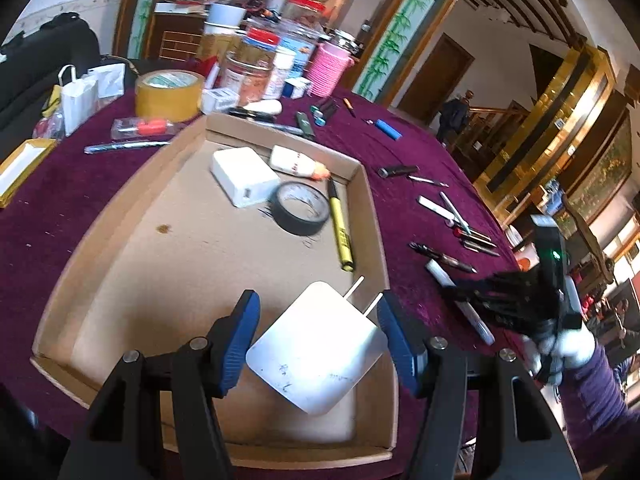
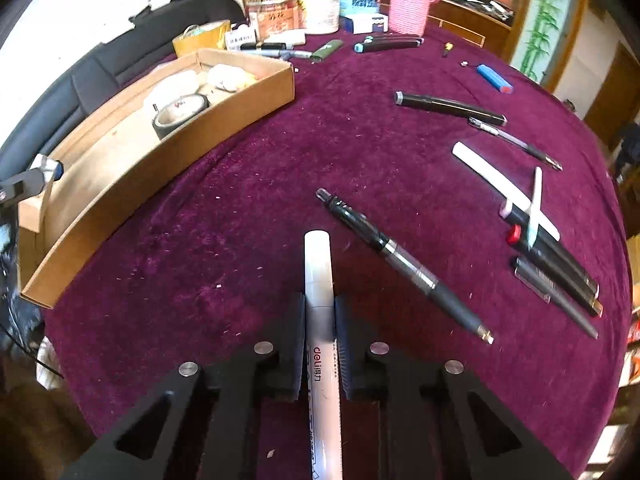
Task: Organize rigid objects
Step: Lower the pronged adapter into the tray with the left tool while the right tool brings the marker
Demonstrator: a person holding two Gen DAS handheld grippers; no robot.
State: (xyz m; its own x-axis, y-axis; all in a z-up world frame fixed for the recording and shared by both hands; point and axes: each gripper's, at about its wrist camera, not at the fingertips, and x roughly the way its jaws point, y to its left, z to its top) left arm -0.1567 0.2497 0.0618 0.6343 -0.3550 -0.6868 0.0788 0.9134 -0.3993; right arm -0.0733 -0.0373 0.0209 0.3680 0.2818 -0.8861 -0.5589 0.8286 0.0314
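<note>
My left gripper (image 1: 318,308) hangs over the near end of the cardboard tray (image 1: 372,208). Its blue pads (image 1: 240,336) are shut on a white charger plug (image 1: 316,352), held tilted with its two prongs pointing away. My right gripper (image 2: 320,312) is shut on a white marker (image 2: 318,264) that lies on the purple tablecloth (image 2: 240,208), just right of the tray (image 2: 168,152). The left wrist view shows the right gripper (image 1: 476,300) low over that marker (image 1: 440,276), held by a gloved hand.
The tray holds a white adapter (image 1: 244,176), a black tape roll (image 1: 300,208), a yellow marker (image 1: 342,232) and a small bottle (image 1: 296,162). Several pens (image 2: 400,260) and a blue lighter (image 2: 494,79) lie on the cloth. Jars, a pink cup (image 1: 330,68) and a yellow tape roll (image 1: 168,94) crowd the far side.
</note>
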